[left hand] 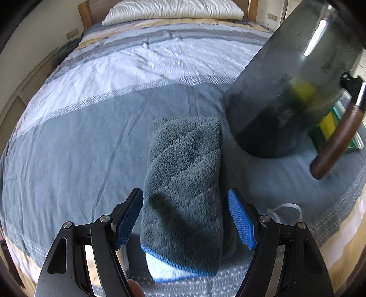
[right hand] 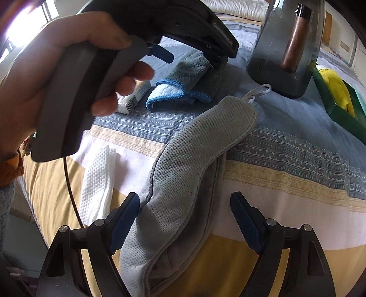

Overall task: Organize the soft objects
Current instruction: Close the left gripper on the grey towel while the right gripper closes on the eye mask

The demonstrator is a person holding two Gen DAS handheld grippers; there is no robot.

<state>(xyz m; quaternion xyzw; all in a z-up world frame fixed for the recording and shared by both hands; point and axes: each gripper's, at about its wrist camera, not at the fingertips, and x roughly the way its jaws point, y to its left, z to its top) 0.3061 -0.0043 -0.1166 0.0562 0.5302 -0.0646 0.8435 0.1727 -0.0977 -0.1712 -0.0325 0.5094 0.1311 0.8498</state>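
A folded grey plush towel (left hand: 185,173) with blue trim lies on the bed's blue-grey spread. My left gripper (left hand: 185,219) hangs over its near end, open, one blue pad on each side and neither pressing on it. In the right wrist view a hand (right hand: 57,75) holds that gripper above the same towel (right hand: 189,68). A long grey mesh cushion (right hand: 183,164) drapes over the bed's edge. My right gripper (right hand: 186,221) stands open around its lower part, which runs close to the left finger without being pinched.
A dark translucent container (left hand: 286,91) with a brown handle (left hand: 336,141) stands right of the towel, a green box (right hand: 338,114) with something yellow beside it. A white dimpled tissue (right hand: 98,173) and a small white packet (right hand: 132,100) lie near the bed's edge. A pillow (left hand: 173,9) lies at the head.
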